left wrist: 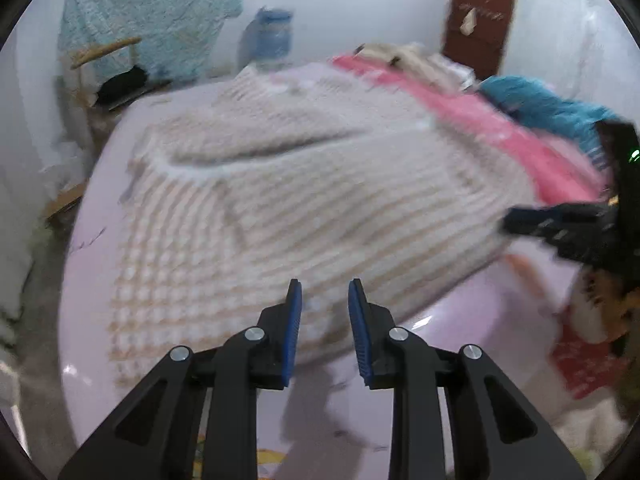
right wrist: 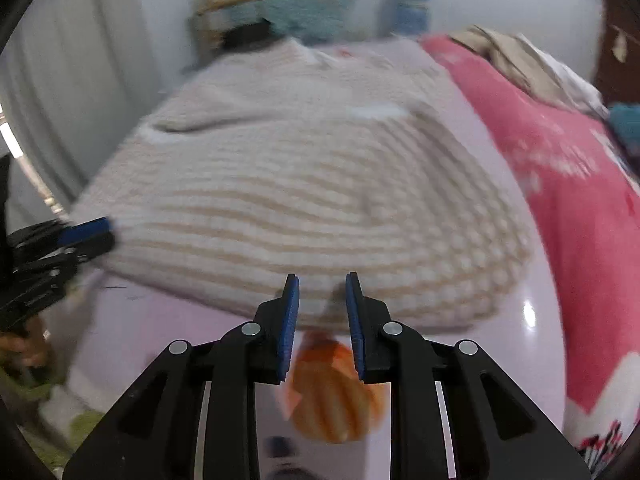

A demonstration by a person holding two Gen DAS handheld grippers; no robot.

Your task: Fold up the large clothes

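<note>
Two grippers poised at the near hem of the sweater [left wrist: 304, 184], which lies spread flat on the pale lilac bed [left wrist: 100, 264], neck toward the far edge, hem toward the near edge, pink blanket [left wrist: 520, 136] alongside its right side. Left gripper [left wrist: 324, 312] over the hem near the left corner, jaws a narrow way apart, nothing between the pads, no cloth clamped. Right gripper [right wrist: 322, 304] over the hem toward the right corner, likewise slightly parted and empty, an orange printed patch [right wrist: 336, 392] on the bed just below it. Both views blurred, so whether the tips touch the knit cannot be told. Step in hand, judged from this: taking the hem at two points for a fold toward the neck. To do it well: widen the jaws first, since the knit looks thick and the present gap seems too narrow to slide over the edge; come in low along the bed, lower finger under the hem, upper one on top; pinch only the sweater, not the bed cover beneath; keep both grips level with each other and well apart, so the fold line stays straight; lift just clear and carry both together, avoiding a drag that would bunch the loose weave.
</note>
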